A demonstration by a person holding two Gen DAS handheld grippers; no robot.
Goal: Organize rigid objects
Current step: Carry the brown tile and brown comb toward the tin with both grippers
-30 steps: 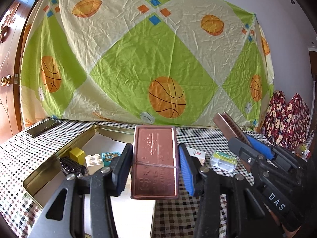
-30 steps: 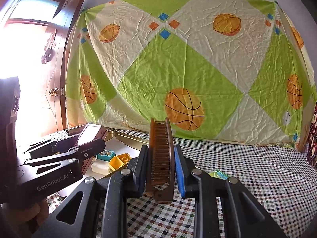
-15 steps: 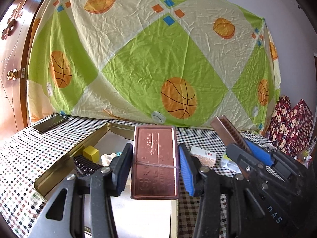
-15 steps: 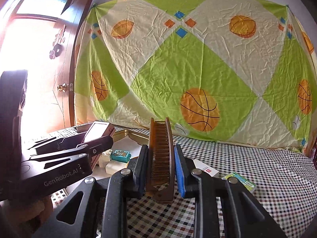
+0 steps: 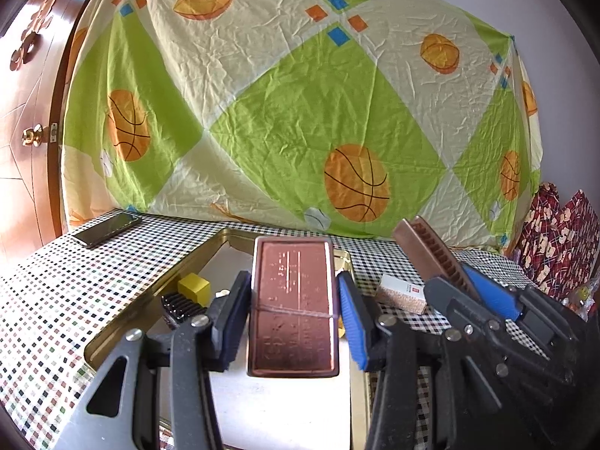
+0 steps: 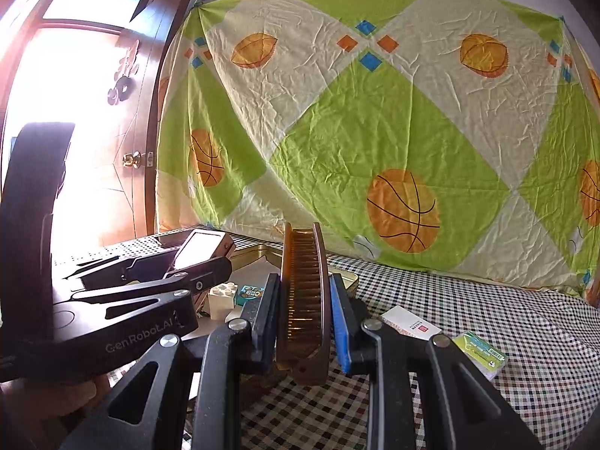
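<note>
Both hand-held grippers loaded: left (image 5: pixel 296 315) clamps copper case (image 5: pixel 293 305), right (image 6: pixel 305 318) pinches brown comb (image 6: pixel 304 300), above gold tin (image 5: pixel 157 292).
They're so close I might bump them together dropping stuff in.

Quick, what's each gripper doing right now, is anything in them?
Left gripper: closed on a copper-coloured flat tin, held upright.
Right gripper: closed on a brown comb, held on edge.

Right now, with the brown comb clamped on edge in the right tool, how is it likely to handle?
The brown comb looks like rigid plastic, so it probably stays stiff rather than drooping. Its glossy curved spine may let it pivot or slip between the pads. The fine teeth look thin, so a hard knock against the gold tin could perhaps snap one.
</note>
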